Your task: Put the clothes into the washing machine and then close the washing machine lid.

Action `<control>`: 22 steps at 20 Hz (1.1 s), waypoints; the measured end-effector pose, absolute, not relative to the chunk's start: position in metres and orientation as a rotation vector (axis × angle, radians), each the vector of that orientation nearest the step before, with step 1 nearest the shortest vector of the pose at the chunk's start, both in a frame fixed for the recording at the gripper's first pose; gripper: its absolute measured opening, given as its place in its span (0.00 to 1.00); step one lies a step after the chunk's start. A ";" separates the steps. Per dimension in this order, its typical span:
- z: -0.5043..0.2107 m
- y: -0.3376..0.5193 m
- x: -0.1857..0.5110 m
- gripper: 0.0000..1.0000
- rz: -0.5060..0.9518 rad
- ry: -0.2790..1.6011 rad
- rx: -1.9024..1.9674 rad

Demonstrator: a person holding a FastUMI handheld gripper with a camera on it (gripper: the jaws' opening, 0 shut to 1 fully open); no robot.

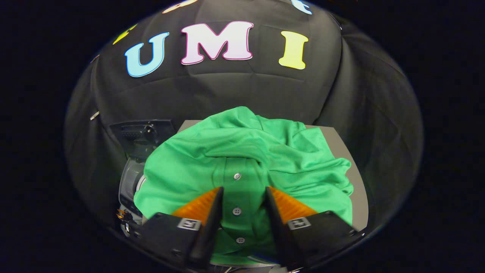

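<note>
A green shirt (242,159) is seen lying in a loose heap on a grey table (358,189). Most of the table top is covered by it, and only the right edge and a bit of the far edge are left bare. The shirt is crumpled, with folds running across it, and part of it hangs over the left edge of the table. A row of small buttons (237,176) runs down the front of the shirt, toward the near edge. The gripper (243,194) is held over the near part of the shirt. Its two fingers are spread partly apart, and the button strip is seen in the gap between them. The fingers are set on each side of the strip, but whether the cloth is touched or pressed by them cannot be told. Nothing is seen to be lifted. To the left of the table, partly hidden by the shirt, a washing machine (130,178) is seen, with a dark panel (142,132) and a knob at its back. A black cloth wall (227,94) stands behind the table and the washing machine.
</note>
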State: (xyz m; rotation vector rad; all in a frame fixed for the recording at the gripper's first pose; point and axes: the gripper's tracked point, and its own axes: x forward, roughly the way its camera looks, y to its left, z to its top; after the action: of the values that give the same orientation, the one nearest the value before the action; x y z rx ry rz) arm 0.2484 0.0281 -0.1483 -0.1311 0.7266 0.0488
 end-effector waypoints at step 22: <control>0.007 0.124 0.231 0.08 0.188 0.582 0.107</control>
State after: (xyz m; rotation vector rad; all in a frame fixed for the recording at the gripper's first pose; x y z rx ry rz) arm 0.2308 0.1241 0.0072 0.1075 0.5817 0.1884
